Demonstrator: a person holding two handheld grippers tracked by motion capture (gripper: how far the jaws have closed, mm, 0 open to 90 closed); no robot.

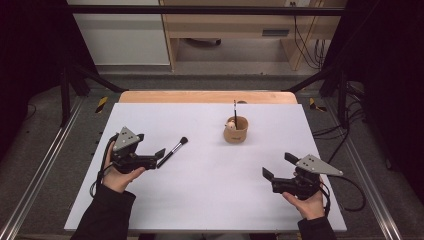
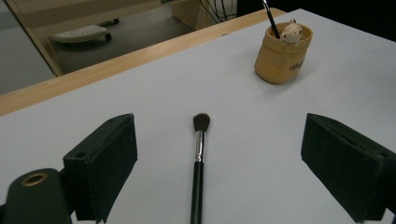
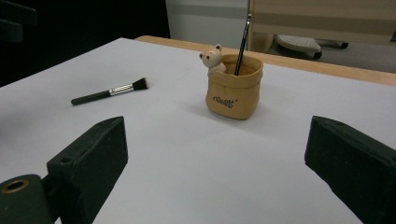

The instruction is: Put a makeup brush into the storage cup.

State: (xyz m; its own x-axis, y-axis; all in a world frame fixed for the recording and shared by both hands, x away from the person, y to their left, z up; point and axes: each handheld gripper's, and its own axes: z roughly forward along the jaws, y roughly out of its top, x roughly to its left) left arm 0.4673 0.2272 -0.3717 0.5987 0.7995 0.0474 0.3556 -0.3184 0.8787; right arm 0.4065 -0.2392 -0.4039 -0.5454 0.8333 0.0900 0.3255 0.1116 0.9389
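A black-handled makeup brush [image 1: 173, 151] [image 2: 198, 165] [image 3: 110, 91] lies flat on the white table, bristles pointing away from my left gripper [image 1: 159, 155] [image 2: 215, 168]. That gripper is open, its jaws on either side of the brush handle without touching it. A tan pouch-shaped holder [image 1: 236, 130] [image 2: 281, 56] [image 3: 233, 88] with a small bear figure on its rim stands upright mid-table, a thin dark brush standing in it. My right gripper [image 1: 276, 166] [image 3: 212, 168] is open and empty, low on the right side, pointing toward the holder.
The white board [image 1: 210, 200] covers a wooden table whose far edge [image 1: 207, 96] shows beyond it. Dark frame rails run along both sides. Cables hang at the far right. A wooden desk and a wheeled base stand on the floor behind.
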